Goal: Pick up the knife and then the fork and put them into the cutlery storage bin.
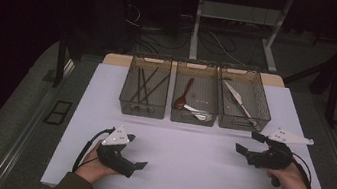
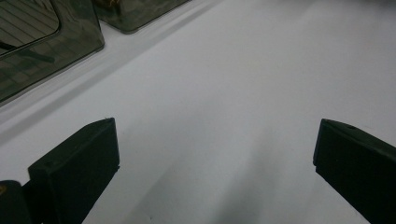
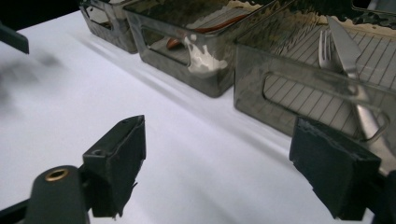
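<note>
Each hand carries a black gripper with a pistol-like body. The left gripper (image 1: pixel 123 154) has a light grey three-cornered plate on top, and a black cable loops from it beside the wrist. The right gripper (image 1: pixel 250 143) bears a similar plate, longer and pointed, with a black cable too. Both sleeves are olive green. In the right gripper view a small brass-coloured ring sits behind one square black jaw.

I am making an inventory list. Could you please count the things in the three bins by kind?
Chopsticks: 4, in the left bin
Spoons: 2, one brown and one white, in the middle bin
Knife: 1, in the right bin
Fork: 1, in the right bin
Total: 8
</note>
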